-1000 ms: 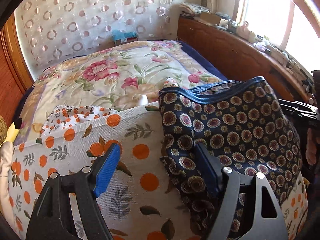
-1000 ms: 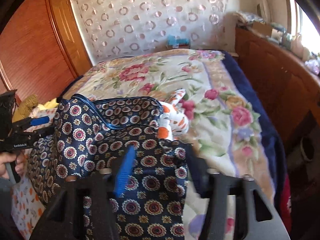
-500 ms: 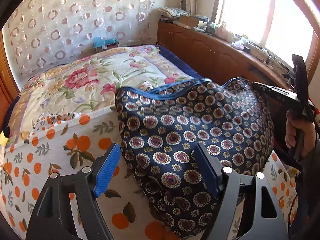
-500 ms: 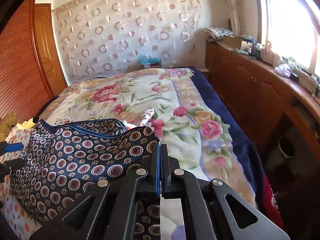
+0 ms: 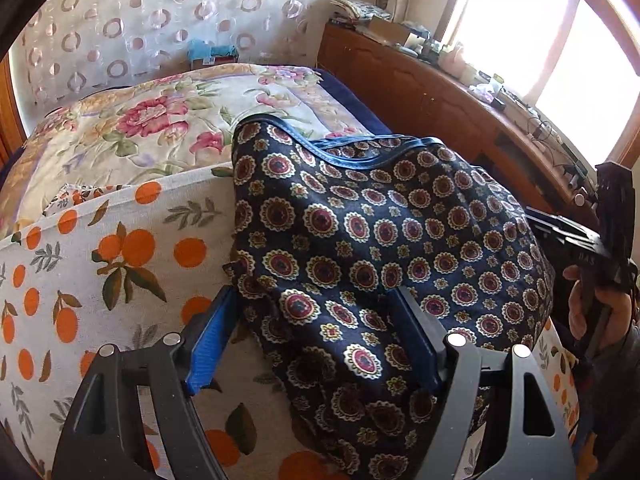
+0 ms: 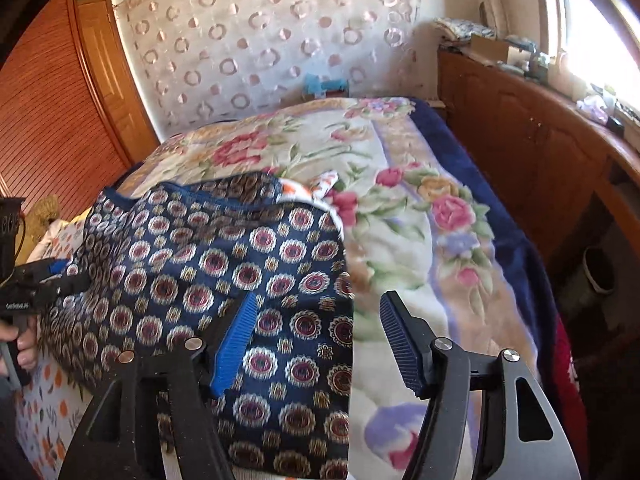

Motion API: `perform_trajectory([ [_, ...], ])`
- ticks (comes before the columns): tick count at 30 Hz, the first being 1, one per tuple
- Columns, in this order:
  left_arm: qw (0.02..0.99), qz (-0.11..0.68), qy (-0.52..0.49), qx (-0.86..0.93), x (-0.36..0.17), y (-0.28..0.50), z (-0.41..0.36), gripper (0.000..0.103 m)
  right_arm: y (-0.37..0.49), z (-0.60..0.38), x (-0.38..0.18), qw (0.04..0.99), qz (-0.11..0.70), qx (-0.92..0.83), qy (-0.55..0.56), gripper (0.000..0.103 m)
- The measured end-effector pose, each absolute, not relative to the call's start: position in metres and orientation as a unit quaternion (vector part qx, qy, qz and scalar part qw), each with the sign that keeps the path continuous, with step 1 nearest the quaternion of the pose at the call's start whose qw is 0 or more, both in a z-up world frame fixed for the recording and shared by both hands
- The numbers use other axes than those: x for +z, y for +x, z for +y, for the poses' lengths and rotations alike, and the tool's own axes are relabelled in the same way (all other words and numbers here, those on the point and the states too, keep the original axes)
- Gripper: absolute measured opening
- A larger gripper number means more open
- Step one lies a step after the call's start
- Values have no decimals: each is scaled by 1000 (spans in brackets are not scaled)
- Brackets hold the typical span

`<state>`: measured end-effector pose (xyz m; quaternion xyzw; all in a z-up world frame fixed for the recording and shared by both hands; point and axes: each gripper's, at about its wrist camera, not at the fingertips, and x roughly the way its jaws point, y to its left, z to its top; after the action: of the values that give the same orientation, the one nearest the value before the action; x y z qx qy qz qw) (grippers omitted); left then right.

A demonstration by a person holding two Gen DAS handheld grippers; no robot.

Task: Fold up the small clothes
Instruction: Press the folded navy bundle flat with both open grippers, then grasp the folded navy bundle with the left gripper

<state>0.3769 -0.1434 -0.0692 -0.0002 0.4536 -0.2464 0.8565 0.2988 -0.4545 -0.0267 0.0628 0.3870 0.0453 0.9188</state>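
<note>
We hold both grippers spread: left gripper [image 5: 316,344] straddles the shirt [image 5: 380,240], closing slightly; right gripper [image 6: 316,340], just reopened, may let it slump.

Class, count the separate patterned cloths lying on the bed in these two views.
3: a navy medallion-print garment in front, on a white orange-print cloth, on a cream floral blanket covering the bed. Others may be hidden beneath.

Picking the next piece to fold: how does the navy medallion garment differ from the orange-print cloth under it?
The navy medallion garment is dark, trimmed in blue and lies bunched; the orange-print cloth is pale and spread fairly flat. The navy garment lies on top, between the open left gripper's fingers; the orange-print cloth lies underneath. Both are on the bed.
</note>
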Motion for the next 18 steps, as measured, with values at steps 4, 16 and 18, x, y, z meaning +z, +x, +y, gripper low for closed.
perform_trajectory([
  [4, 847, 461, -24, -263, -68, 377, -143, 33, 298, -458, -25, 913, 398, 53, 65, 67],
  [16, 878, 381, -52, -286, 5, 334, -93, 9, 283, -441, -12, 915, 387, 96, 59, 68],
  [18, 880, 387, -46, -271, 3, 334, -80, 9, 286, -432, -12, 913, 391, 109, 52, 68],
])
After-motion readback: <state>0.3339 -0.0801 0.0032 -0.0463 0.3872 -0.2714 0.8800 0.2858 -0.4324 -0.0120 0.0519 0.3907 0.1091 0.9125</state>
